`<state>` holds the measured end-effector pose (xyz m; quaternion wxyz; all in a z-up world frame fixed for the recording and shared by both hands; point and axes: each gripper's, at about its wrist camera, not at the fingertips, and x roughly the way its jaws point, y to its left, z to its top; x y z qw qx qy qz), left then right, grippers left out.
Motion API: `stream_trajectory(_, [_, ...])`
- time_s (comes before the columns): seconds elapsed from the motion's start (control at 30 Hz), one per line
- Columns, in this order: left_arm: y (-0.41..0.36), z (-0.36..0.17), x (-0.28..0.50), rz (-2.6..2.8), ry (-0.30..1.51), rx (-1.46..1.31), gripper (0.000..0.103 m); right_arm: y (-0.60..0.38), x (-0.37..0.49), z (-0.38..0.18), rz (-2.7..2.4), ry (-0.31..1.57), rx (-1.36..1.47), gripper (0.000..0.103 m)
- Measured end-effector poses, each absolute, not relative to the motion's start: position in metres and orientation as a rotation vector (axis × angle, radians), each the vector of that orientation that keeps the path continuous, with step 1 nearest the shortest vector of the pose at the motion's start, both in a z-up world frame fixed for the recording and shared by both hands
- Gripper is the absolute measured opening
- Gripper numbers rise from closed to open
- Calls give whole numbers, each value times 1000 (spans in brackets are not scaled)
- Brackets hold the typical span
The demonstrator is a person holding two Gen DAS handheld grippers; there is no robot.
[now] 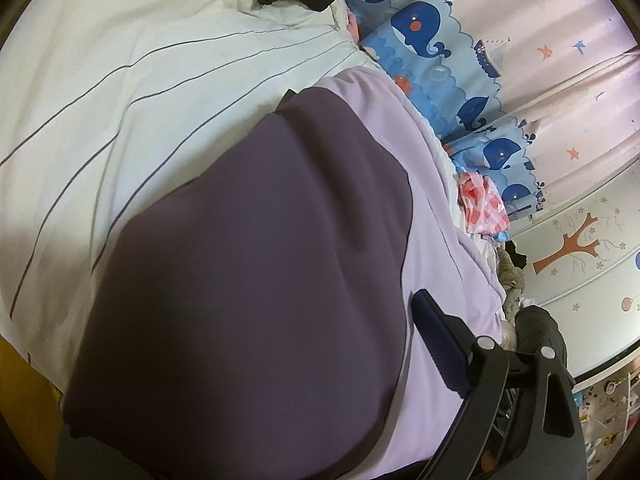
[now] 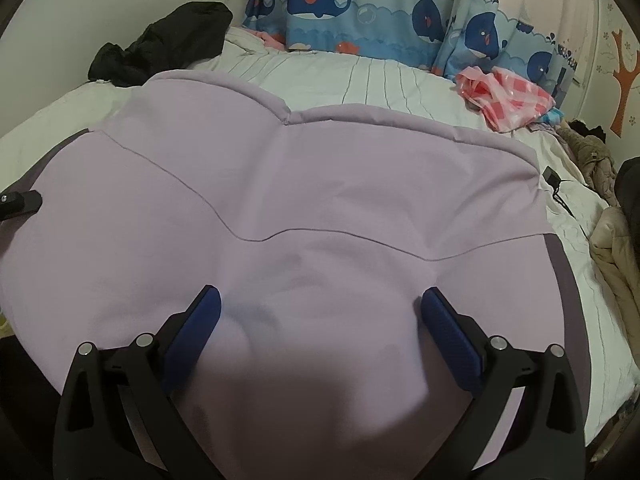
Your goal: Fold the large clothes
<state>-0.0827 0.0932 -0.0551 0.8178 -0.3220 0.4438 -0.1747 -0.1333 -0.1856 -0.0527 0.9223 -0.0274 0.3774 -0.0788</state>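
Note:
A large garment, lilac (image 2: 304,184) with dark purple panels (image 1: 248,264), lies spread on a white striped bed (image 2: 384,76). In the right wrist view my right gripper (image 2: 320,308) is open, its two blue pads wide apart over the lilac cloth near its front edge. In the left wrist view only one blue fingertip (image 1: 436,340) shows; the dark purple cloth covers the other finger. The left gripper's black body also shows at the left edge of the right wrist view (image 2: 20,202), at the garment's left side.
A black garment (image 2: 168,44) lies at the bed's far left corner. A pink checked bag (image 2: 504,94) and a beige coat (image 2: 600,168) lie at the right. A whale-print curtain (image 2: 360,8) hangs behind the bed. A black charger (image 2: 552,178) rests on the sheet.

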Motion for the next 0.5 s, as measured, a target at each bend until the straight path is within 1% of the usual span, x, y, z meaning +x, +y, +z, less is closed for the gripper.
stream_trajectory(0.5, [91, -53, -82, -358, 947, -666, 87, -186, -140, -58, -163, 772, -45, 97])
